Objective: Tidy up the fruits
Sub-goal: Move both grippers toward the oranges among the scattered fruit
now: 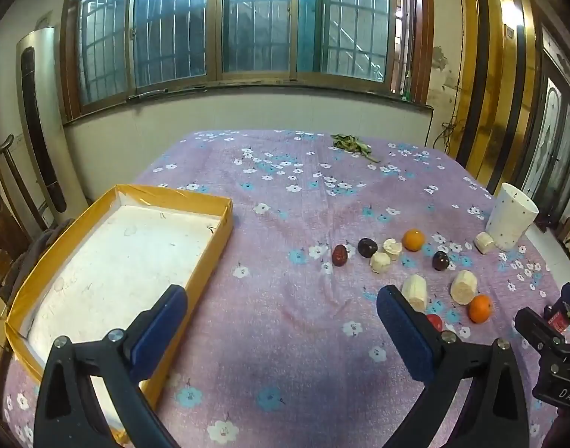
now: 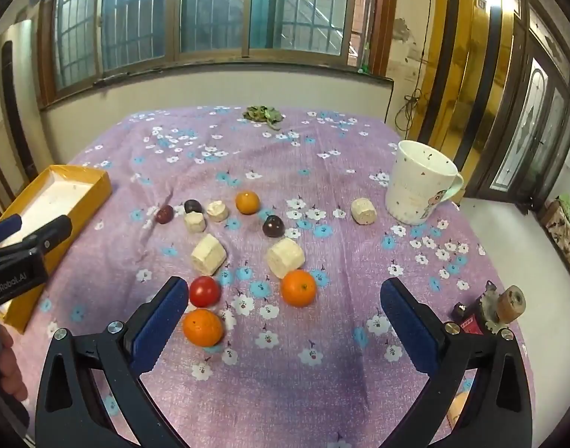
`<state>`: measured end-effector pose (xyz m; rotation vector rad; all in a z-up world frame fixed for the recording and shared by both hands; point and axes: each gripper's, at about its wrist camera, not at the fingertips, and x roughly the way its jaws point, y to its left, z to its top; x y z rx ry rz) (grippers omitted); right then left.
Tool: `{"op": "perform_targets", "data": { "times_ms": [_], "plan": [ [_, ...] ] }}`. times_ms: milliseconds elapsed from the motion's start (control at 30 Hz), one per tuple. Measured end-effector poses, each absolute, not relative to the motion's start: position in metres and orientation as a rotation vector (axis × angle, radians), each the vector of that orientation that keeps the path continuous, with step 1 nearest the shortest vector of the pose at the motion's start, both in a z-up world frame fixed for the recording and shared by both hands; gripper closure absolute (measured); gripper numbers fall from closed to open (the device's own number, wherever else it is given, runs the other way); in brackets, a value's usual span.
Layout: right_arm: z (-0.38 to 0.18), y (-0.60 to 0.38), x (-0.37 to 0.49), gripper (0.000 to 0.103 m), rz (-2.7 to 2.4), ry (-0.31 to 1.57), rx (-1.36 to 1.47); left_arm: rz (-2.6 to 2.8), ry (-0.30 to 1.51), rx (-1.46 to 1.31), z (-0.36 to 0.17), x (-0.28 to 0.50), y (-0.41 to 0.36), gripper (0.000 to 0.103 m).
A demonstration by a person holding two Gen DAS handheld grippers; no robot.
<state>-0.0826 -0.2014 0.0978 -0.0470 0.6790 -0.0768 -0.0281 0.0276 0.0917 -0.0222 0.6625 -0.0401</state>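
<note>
Fruits lie loose on the purple flowered tablecloth (image 2: 322, 194). In the right wrist view I see three oranges (image 2: 299, 288), (image 2: 203, 327), (image 2: 247, 202), a red tomato (image 2: 205, 291), dark plums (image 2: 273, 226) and several pale peeled chunks (image 2: 208, 254). My right gripper (image 2: 285, 308) is open and empty above the near oranges. My left gripper (image 1: 283, 315) is open and empty over bare cloth, between the yellow box (image 1: 225, 224) and the fruits (image 1: 413, 239). The box is empty, with a white floor.
A white mug (image 2: 421, 183) stands at the right of the cloth, also in the left wrist view (image 1: 510, 220). A pile of green leaves (image 2: 264, 115) lies at the far edge. A small tool with a spool (image 2: 490, 308) lies near the right edge.
</note>
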Motion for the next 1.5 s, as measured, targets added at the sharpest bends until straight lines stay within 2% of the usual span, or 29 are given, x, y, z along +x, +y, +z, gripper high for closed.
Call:
{"op": "perform_targets", "data": {
  "times_ms": [1500],
  "plan": [
    [0.102,-0.210,-0.102,0.000,-0.056,0.683,-0.045,-0.057,0.666,-0.046,0.091,-0.051,0.008,0.000]
  ]
}}
